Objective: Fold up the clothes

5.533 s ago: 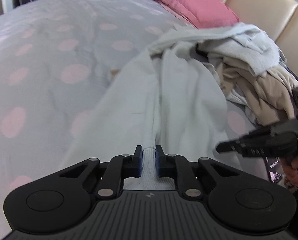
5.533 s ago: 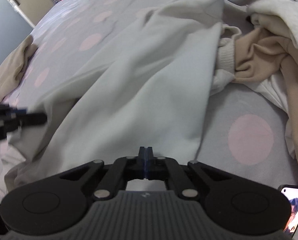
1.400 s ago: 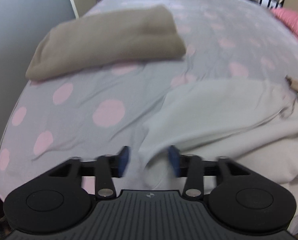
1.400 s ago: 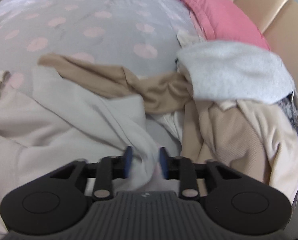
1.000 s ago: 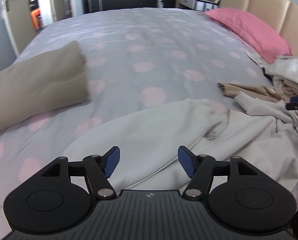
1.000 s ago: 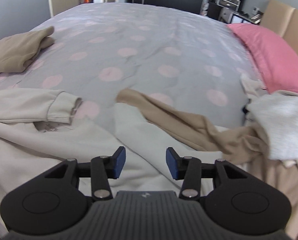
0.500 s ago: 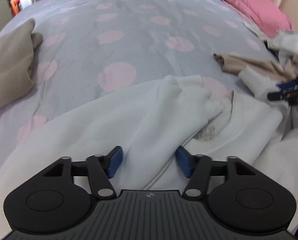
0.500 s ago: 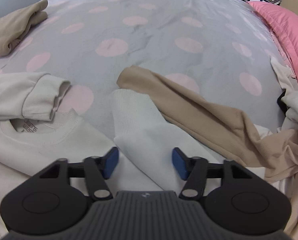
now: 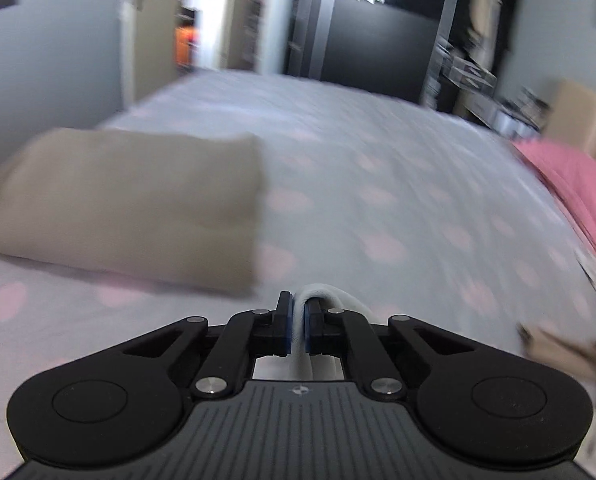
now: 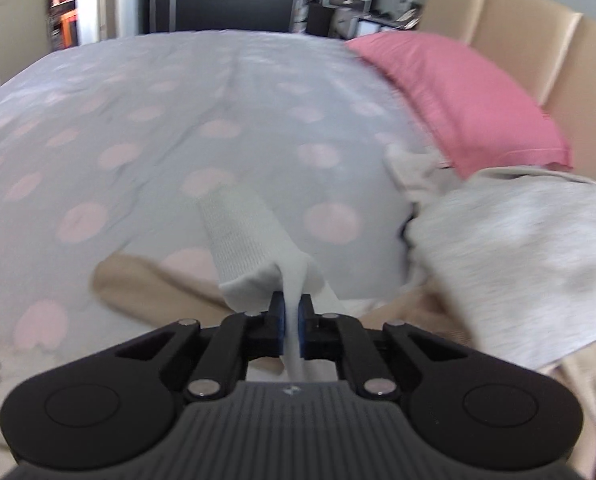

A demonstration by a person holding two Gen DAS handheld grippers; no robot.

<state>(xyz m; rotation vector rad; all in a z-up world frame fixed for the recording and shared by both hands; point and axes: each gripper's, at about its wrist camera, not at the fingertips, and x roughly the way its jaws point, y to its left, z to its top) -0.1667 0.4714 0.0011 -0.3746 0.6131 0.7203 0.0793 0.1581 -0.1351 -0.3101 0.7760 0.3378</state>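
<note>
Left hand-held gripper (image 9: pixel 296 330): clenched on a fold of the white sweatshirt (image 9: pixel 318 298), cloth bulging just ahead of the pads.
Right hand-held gripper (image 10: pixel 292 322): clenched on the sweatshirt's sleeve; ribbed cuff (image 10: pixel 238 232) juts forward-left above the bed (image 10: pixel 178 112).
Folded beige garment (image 9: pixel 130 208): ahead-left of left hand-held gripper.

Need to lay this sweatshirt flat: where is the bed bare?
Bare: the dotted duvet between the folded beige garment and the pink pillow. Crowded: the clothes pile below the pillow and the tan garment near the grippers.
</note>
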